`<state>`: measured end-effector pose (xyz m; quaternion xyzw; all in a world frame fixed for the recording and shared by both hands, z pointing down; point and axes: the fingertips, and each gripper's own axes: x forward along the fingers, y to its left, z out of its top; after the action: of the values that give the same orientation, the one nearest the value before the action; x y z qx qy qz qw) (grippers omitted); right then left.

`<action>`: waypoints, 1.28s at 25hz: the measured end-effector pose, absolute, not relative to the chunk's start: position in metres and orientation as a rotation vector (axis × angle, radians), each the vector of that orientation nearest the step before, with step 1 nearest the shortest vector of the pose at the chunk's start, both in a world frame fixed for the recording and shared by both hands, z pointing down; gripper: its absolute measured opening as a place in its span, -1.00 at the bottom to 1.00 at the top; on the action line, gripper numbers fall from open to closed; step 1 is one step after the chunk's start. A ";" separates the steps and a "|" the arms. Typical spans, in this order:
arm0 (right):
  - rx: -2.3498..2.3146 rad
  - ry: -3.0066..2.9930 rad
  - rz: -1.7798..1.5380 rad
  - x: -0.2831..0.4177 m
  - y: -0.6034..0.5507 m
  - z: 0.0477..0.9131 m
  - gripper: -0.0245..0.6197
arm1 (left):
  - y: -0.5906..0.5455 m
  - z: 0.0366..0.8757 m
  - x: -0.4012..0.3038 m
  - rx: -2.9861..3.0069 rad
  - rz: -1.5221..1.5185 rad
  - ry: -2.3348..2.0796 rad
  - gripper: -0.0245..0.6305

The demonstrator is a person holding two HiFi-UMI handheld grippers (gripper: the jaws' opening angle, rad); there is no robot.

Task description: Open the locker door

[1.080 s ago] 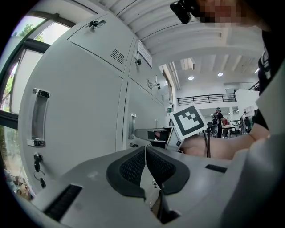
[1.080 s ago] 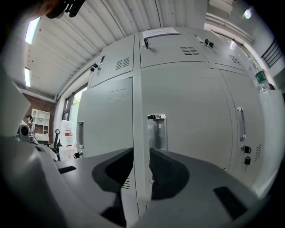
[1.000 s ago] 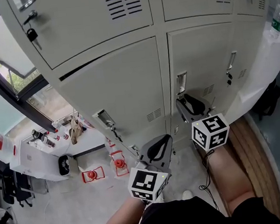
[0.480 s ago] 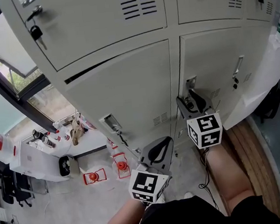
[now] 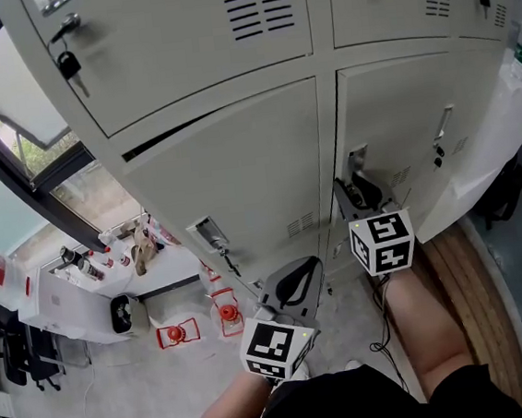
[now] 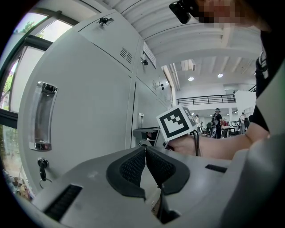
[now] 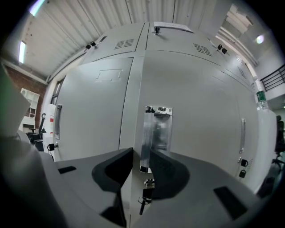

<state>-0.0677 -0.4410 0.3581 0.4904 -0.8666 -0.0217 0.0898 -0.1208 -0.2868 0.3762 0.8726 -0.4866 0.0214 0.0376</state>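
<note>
I have the right gripper (image 7: 141, 153) up against the pale grey metal locker door (image 7: 200, 111), the lower one on the right of the bank. Its fingers (image 7: 113, 169) stand apart and are closing. The left edge of the silvery recessed pull handle (image 7: 156, 129) sits in the gap between them. The right-hand finger lies against that edge, while the left-hand one shows a slit of door between itself and the metal, so nothing is clamped. A small dark key (image 7: 144, 196) hangs in the lock just below the handle. The door lies flush with its frame.

My left gripper (image 6: 145, 149) hangs lower, in front of the neighbouring grey locker door (image 6: 89, 102). It is well apart from that door's own handle (image 6: 42, 116). Its fingers (image 6: 129, 169) meet at the tips, with nothing between them.
</note>
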 end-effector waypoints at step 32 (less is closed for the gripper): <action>1.225 -2.729 -0.005 -0.026 -0.386 0.358 -0.42 | -0.265 0.368 -0.076 2.772 0.067 -1.366 -0.86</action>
<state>-0.0259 -0.3856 0.3585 0.4082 -0.9098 -0.0017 0.0752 -0.0756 -0.2649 0.3676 0.8965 -0.4418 0.0217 0.0252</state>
